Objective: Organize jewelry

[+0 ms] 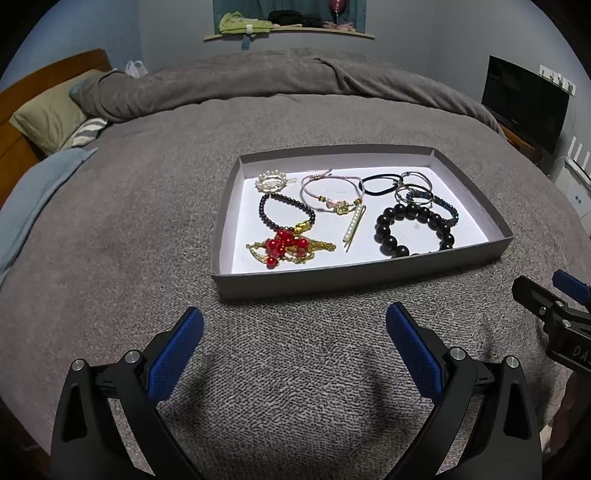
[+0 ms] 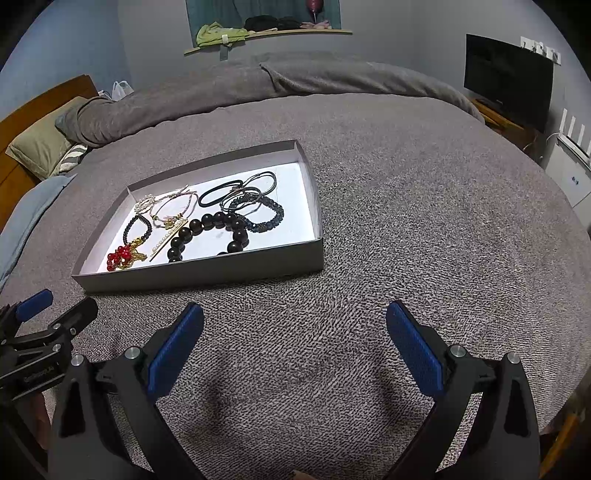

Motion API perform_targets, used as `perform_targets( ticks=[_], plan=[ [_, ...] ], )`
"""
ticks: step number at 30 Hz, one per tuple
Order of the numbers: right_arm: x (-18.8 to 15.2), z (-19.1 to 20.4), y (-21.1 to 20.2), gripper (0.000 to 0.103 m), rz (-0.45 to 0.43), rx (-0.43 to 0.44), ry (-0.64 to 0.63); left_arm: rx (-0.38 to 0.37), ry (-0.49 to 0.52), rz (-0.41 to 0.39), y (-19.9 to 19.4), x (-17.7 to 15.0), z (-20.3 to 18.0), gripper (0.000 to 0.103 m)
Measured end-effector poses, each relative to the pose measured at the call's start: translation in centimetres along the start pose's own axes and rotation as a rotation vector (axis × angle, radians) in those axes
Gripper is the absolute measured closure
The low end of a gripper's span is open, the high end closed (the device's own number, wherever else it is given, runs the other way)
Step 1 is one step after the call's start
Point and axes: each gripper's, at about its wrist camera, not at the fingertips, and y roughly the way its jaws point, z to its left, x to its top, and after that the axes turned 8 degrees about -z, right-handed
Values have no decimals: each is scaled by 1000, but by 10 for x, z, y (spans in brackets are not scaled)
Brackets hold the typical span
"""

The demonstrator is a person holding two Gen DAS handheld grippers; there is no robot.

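Observation:
A shallow grey box lid (image 1: 354, 277) (image 2: 207, 271) lies on the bed and holds the jewelry. Inside are a large black bead bracelet (image 1: 413, 230) (image 2: 208, 234), a red and gold piece (image 1: 286, 247) (image 2: 123, 255), a small black bead bracelet (image 1: 284, 212), a pink cord bracelet (image 1: 330, 192), a pearl hair clip (image 1: 352, 229), a pearl brooch (image 1: 271, 181), black hair ties (image 1: 380, 184) and a dark blue beaded bracelet (image 2: 266, 214). My left gripper (image 1: 294, 325) is open and empty, in front of the lid. My right gripper (image 2: 294, 325) is open and empty, to the lid's right.
The grey blanket (image 1: 147, 229) covers the bed, with a rolled duvet (image 1: 258, 77) at the far side and pillows (image 1: 48, 118) at the left. A dark TV (image 2: 508, 77) stands at the right. A wall shelf (image 1: 288, 29) holds clothes.

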Motion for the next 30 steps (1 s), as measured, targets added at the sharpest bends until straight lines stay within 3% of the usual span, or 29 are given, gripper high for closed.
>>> perform_targets(
  ticks=[30],
  plan=[
    [-1,2,1,5,2,-8,-13,10,10,-1,0,-3,0,5]
  ],
)
